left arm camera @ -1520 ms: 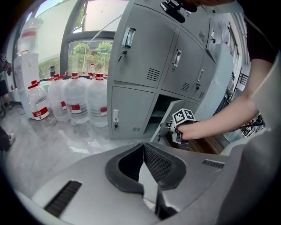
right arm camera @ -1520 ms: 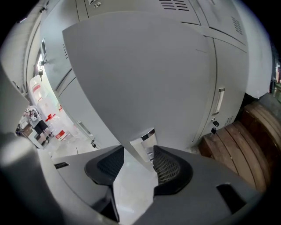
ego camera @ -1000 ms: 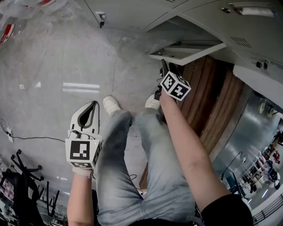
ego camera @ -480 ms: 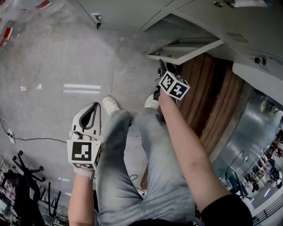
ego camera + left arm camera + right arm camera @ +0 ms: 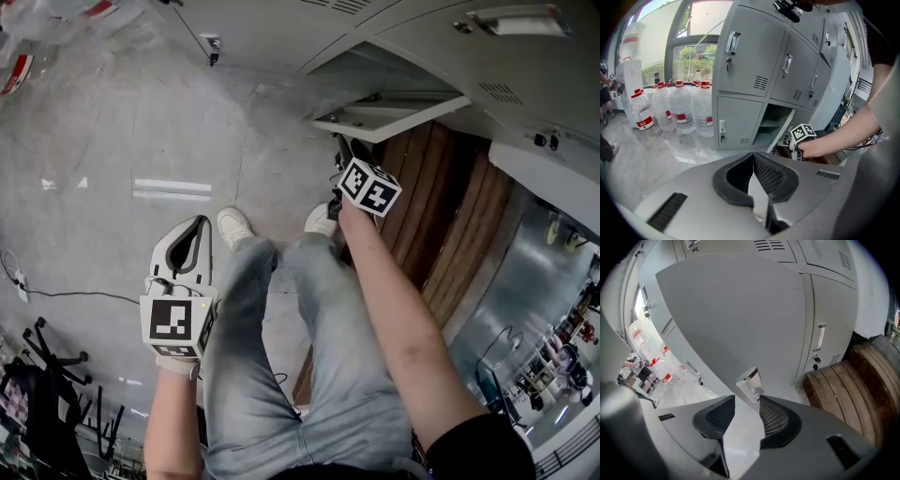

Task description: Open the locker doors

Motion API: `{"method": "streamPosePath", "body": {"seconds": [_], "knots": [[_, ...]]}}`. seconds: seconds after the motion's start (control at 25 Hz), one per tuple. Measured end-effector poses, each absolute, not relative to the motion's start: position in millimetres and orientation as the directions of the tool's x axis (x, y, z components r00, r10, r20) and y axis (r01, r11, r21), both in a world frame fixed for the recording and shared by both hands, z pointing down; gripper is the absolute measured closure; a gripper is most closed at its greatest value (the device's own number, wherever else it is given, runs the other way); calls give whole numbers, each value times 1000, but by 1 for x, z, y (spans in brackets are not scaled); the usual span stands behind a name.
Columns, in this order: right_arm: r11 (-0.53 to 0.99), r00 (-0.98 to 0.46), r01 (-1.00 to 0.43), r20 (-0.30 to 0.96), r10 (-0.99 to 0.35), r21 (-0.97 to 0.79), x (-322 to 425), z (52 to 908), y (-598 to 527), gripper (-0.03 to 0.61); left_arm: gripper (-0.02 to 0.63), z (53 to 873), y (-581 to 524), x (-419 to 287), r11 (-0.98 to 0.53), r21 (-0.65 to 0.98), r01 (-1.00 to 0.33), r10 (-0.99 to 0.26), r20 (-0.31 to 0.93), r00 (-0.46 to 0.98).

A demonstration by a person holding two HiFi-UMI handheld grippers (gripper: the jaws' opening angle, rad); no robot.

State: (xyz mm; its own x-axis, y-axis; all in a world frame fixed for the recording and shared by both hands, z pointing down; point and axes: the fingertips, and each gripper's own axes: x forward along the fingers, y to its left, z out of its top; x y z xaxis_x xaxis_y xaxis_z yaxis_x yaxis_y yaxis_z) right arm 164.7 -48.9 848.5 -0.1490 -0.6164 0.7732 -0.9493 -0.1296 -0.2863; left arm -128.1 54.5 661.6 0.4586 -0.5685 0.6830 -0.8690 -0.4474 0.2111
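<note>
Jaws of the right hand-held gripper (image 5: 747, 400), half apart and just closing, flank the ajar locker door's handle (image 5: 750, 380) unclamped; swinging it wider needs a firm pinch.

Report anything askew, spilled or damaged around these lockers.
One lower locker door stands swung open while the neighbouring doors are shut; that fits the job. The water bottles stand upright; no spill or damage shows.

Grey lower locker door (image 5: 740, 310) swung open; chrome handle (image 5: 749, 382) near edge.
</note>
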Motion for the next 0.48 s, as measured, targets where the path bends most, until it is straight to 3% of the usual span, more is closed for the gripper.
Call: {"method": "streamPosePath", "body": {"seconds": [0.16, 0.48], "knots": [[-94, -180, -952, 779, -600, -292, 161, 838, -40, 413, 595, 652, 52, -123, -453, 209, -867, -574, 676, 463], [70, -284, -951, 762, -582, -301, 132, 772, -26, 543, 595, 615, 43, -112, -444, 213, -870, -601, 650, 465]]}}
